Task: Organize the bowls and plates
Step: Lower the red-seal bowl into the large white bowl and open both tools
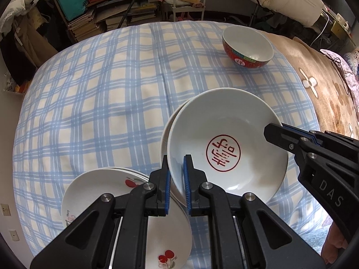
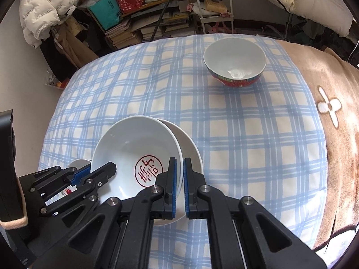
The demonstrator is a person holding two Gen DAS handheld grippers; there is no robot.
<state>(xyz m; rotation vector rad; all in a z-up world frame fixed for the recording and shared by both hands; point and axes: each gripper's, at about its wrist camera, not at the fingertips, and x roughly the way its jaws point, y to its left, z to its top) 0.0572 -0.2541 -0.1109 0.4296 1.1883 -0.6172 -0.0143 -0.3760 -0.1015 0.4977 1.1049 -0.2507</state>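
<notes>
Right now, both grippers are pinching the same white bowl with the red stamp (image 1: pixel 224 154) by its rim, one on each side. The left gripper (image 1: pixel 176 179) is nearly shut, with its blue pads (image 1: pixel 186 179) squeezing the near edge of the bowl. The right gripper (image 2: pixel 179 183) is nearly shut too, and it is squeezing the other edge. This bowl is sitting tilted on top of another white bowl (image 2: pixel 190 148) on the blue checked cloth (image 1: pixel 101 89). A stack of cherry plates (image 1: pixel 107 190) is lying just beside it on the left. A red bowl (image 1: pixel 248 47) is standing well apart, far back on the cloth. The stamped bowl is looking hard, shiny and smooth, so it is probably slippery and could crack if dropped. It is likely a bit heavy for one thin edge. Holding the rim on two sides is a good way, with a firm, gentle squeeze. The soft bed underneath is making things wobbly.
</notes>
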